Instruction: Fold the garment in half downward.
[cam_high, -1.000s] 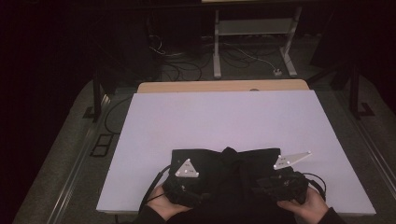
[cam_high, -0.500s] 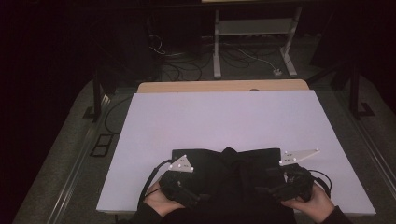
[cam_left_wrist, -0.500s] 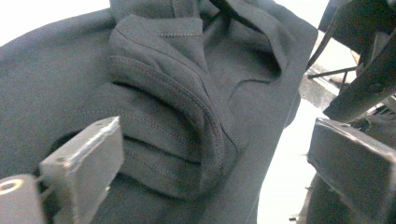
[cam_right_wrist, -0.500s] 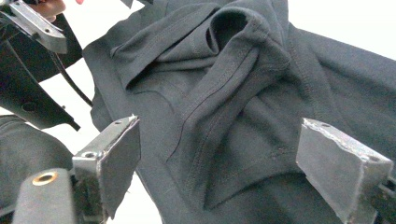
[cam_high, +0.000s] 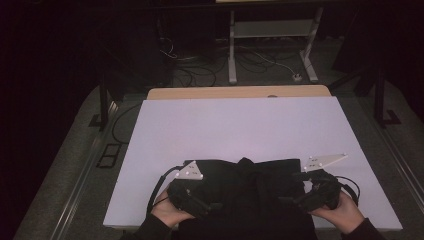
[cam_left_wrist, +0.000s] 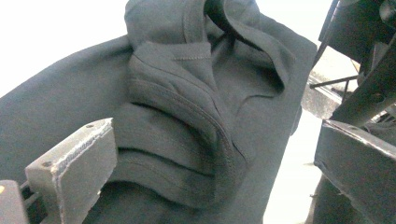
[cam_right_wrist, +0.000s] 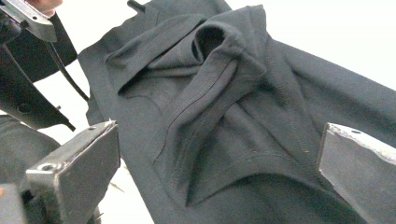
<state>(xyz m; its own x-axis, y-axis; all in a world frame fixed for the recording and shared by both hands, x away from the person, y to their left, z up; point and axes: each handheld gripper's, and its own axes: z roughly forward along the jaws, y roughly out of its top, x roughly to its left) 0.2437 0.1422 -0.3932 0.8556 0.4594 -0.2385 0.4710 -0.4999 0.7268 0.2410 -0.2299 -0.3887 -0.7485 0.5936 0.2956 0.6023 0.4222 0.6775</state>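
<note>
Black garment (cam_high: 245, 187) lies folded on table (cam_high: 240, 125); both grippers (cam_high: 192, 197) (cam_high: 310, 192) just opened, jaws empty. Folding looks near complete.

The garment (cam_high: 245, 192) lies on the table (cam_high: 240, 125) at its near edge, between the left gripper (cam_high: 200, 202) and right gripper (cam_high: 305, 192).

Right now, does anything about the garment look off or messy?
Yes. The black garment lies at the table's near edge, but its middle is bunched: thick stitched folds pile up and stand raised instead of lying flat. Both the left gripper and right gripper are open, with nothing pinched.
</note>
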